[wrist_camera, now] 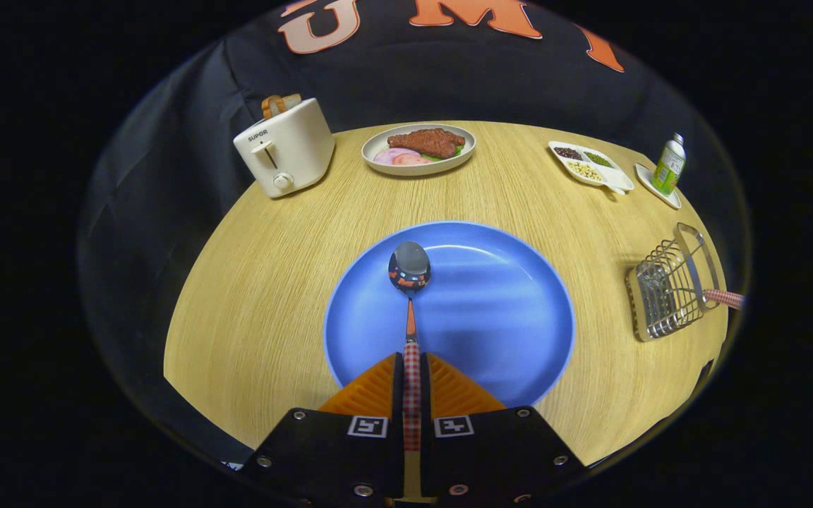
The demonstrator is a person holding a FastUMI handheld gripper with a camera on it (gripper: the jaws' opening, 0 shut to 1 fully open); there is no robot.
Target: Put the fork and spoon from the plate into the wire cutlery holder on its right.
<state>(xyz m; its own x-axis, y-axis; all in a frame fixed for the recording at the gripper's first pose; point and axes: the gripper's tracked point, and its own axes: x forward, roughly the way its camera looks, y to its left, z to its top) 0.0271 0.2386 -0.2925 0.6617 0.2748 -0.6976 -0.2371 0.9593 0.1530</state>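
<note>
- The gripper (412,384) is pinching the checked handle of the shiny metal spoon (410,282), its bowl hanging over the round blue plate (512,310).
- Light, stiff, possibly slippery; the handle looks the right hold.
- The wire cutlery holder (667,289) is waiting, well apart.

A round wooden table (272,282) carries a blue plate (505,317) near its front edge, a wire holder (664,293) at its right edge, and a toaster (286,148), a food plate (418,149), a snack tray (590,166) and a bottle (669,167) on a small dish (650,185) along its far edge.

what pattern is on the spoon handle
Red and white checks, seen in the gripper view, on the spoon clamped in the hand-held gripper.
</note>
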